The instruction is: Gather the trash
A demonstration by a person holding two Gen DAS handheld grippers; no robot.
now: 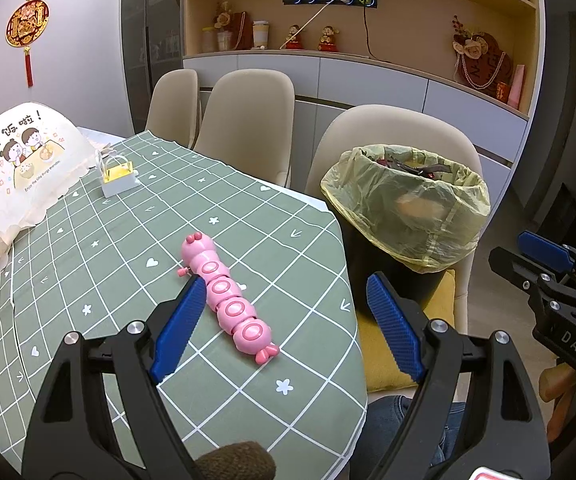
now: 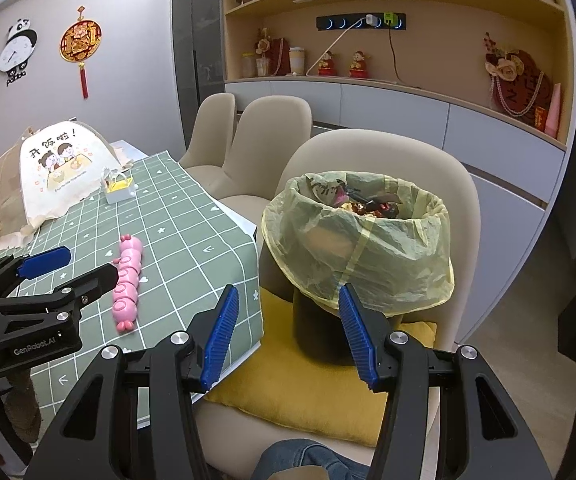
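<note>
1. Pink caterpillar toy (image 1: pixel 228 300) lies near the corner of the checked tablecloth (image 1: pixel 87 264); left gripper (image 1: pixel 283 316) hovers over it, jaws spread, holding nothing.
2. Likely step: grasp the toy. Centre the body between the blue pads (image 1: pixel 177 326), across its width, then close.
3. Right gripper (image 2: pixel 283 336) is spread and empty, aimed at the lined bin (image 2: pixel 358 240) standing on a chair cushion (image 2: pixel 308 384).
4. Table edge (image 1: pixel 344 280) lies just beside the bin; transfer path is short and appears unobstructed.
</note>
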